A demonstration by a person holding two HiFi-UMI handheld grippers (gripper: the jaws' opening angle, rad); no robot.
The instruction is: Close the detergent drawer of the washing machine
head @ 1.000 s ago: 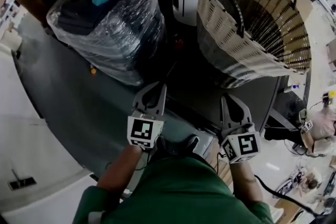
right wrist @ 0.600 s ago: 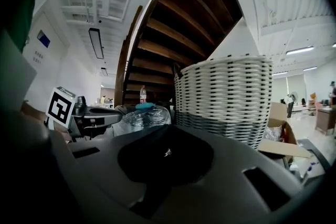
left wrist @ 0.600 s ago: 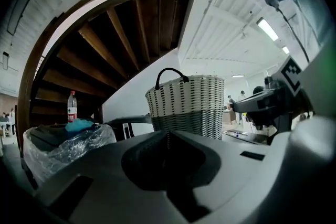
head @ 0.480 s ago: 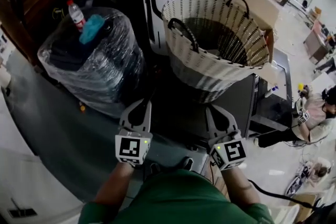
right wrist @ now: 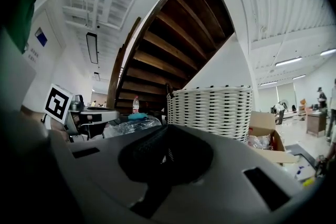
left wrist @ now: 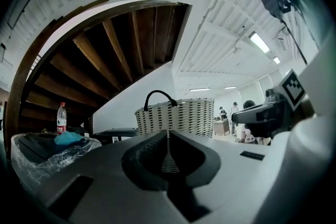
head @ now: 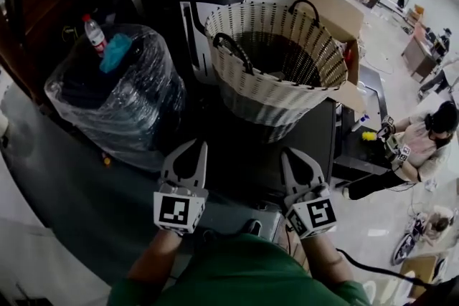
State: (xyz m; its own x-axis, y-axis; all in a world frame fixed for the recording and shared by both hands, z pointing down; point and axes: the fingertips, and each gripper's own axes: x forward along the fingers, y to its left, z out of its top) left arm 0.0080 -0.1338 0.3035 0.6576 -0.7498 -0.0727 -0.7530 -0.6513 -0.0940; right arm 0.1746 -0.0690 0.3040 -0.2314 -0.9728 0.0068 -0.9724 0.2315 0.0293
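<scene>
The left hand-held gripper [head: 188, 150] and the right hand-held gripper [head: 298, 158] are hovering just before the basket [head: 272, 86], jaws together and empty. The detergent drawer [head: 265, 216], seemingly the grey piece nearer the person, is apparently sticking out, not yet pushed in.

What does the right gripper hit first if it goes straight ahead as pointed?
Probably the basket, which fills the line just beyond the right gripper; nothing nearer shows, though depth is unclear.
</scene>
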